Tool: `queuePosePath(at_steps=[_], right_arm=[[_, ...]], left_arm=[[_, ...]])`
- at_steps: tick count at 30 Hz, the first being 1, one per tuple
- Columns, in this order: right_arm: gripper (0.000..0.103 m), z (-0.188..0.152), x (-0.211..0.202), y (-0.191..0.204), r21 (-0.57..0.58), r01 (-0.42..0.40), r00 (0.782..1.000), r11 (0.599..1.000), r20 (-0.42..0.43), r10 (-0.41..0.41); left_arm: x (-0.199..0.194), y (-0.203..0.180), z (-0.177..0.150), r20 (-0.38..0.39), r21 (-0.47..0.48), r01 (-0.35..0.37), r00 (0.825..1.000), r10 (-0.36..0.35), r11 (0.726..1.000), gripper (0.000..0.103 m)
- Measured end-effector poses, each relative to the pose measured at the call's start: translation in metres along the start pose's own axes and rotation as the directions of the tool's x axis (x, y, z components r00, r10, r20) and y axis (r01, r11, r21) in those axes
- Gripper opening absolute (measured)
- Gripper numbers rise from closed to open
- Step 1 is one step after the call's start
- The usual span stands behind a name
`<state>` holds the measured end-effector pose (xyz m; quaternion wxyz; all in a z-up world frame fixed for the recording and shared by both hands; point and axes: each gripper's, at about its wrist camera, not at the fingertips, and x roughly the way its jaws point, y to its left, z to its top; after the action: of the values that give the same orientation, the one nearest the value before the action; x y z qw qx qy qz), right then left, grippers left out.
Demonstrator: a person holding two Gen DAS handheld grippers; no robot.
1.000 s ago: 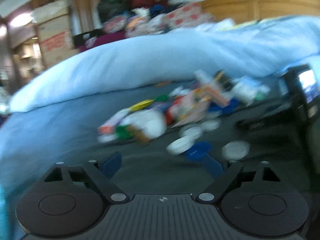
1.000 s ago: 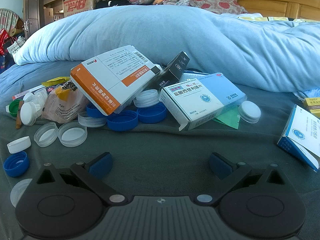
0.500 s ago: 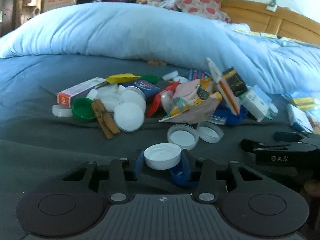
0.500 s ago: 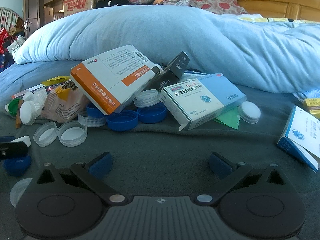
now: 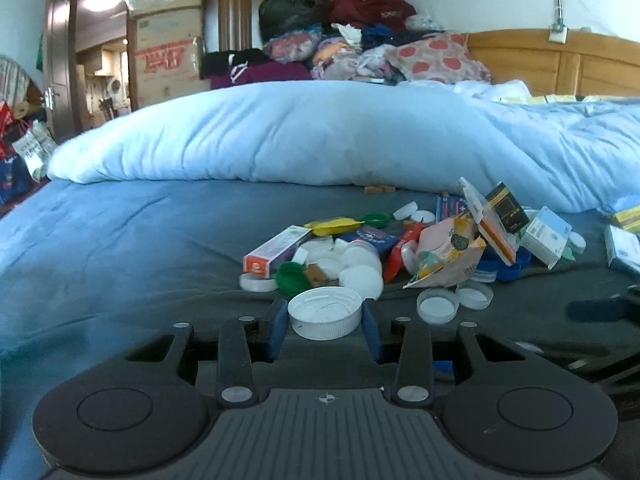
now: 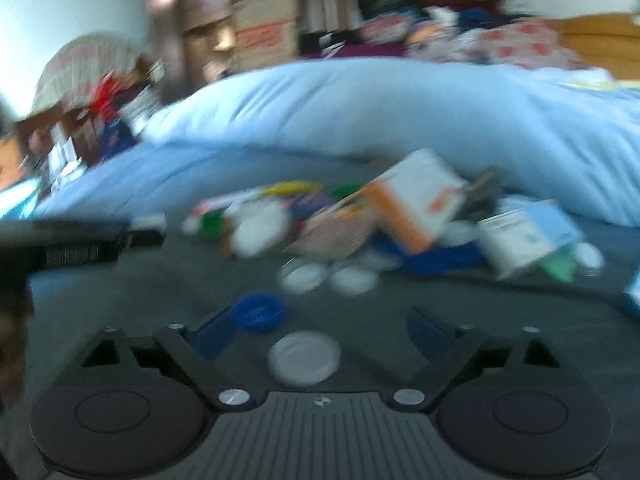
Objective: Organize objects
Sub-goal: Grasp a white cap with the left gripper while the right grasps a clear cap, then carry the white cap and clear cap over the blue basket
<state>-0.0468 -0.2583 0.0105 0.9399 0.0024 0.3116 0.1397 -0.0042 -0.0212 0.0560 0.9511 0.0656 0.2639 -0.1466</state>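
Across the dark grey bed sheet (image 5: 120, 248), under the big pale blue duvet (image 5: 280, 136), the heap of medicine boxes and bottle caps lies much as it did a second ago; what differs is at the tools. The left tool (image 5: 325, 320), which was spread wide and empty then, is now clenched on a white cap (image 5: 325, 312), open side up, its blue pads pressing the cap's ribbed wall on both sides. The cap looks raised clear of the sheet, though the low angle makes that hard to confirm.

The right tool (image 6: 316, 330) has swung from the boxes toward the loose caps, and its view is now blurred. Its jaws are closing, with a flat white lid (image 6: 304, 356) lying on the sheet between them, untouched by either pad. A blue cap (image 6: 259, 312) sits just beside its left finger.

Only the left view is sharp enough to show the orange-ended box (image 5: 276, 252), the green cap (image 5: 294, 278) and two clear lids (image 5: 454, 302) in front of the pile. Only the right view shows the left tool from outside, as a dark bar at the left edge.
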Motion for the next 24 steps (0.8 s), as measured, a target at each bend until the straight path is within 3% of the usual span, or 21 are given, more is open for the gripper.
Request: queuePosePath(at_steps=[3,4,7,12,16,18,20,24], right_arm=[[0.069,-0.003,0.019,-0.002,0.002,0.005,0.997,1.000,-0.079,-0.005],[0.060,-0.003,0.023,-0.005,0.020,0.000,0.995,1.000,-0.098,0.002],[0.043,-0.003,0.021,-0.006,0.015,0.006,0.995,1.000,-0.098,-0.004],[0.043,0.018,-0.016,0.010,-0.020,-0.002,1.000,1.000,0.021,0.003],[0.043,0.071,-0.041,0.048,-0.082,-0.061,0.990,0.995,0.121,0.071],[0.043,0.104,-0.048,0.081,-0.139,-0.123,0.976,0.983,0.165,0.145],[0.043,0.132,-0.053,0.121,-0.198,-0.196,0.955,0.960,0.185,0.233],[0.043,0.172,-0.059,0.208,-0.293,-0.350,0.897,0.890,0.169,0.408]], left_arm=[[-0.010,0.000,-0.002,-0.009,-0.001,-0.003,1.000,0.003,1.000,0.041],[-0.011,0.000,-0.003,-0.014,-0.004,-0.002,1.000,0.002,1.000,0.041],[-0.018,0.001,-0.003,-0.010,-0.010,-0.006,1.000,0.006,1.000,0.041],[-0.041,0.010,0.008,0.044,-0.013,-0.038,0.998,0.039,0.999,0.041],[-0.074,0.042,0.025,0.084,-0.039,-0.159,0.983,0.162,0.987,0.041],[-0.094,0.069,0.032,0.089,-0.084,-0.242,0.965,0.249,0.967,0.041],[-0.117,0.104,0.036,0.076,-0.140,-0.344,0.931,0.356,0.929,0.041],[-0.162,0.178,0.036,0.010,-0.257,-0.503,0.852,0.523,0.825,0.041]])
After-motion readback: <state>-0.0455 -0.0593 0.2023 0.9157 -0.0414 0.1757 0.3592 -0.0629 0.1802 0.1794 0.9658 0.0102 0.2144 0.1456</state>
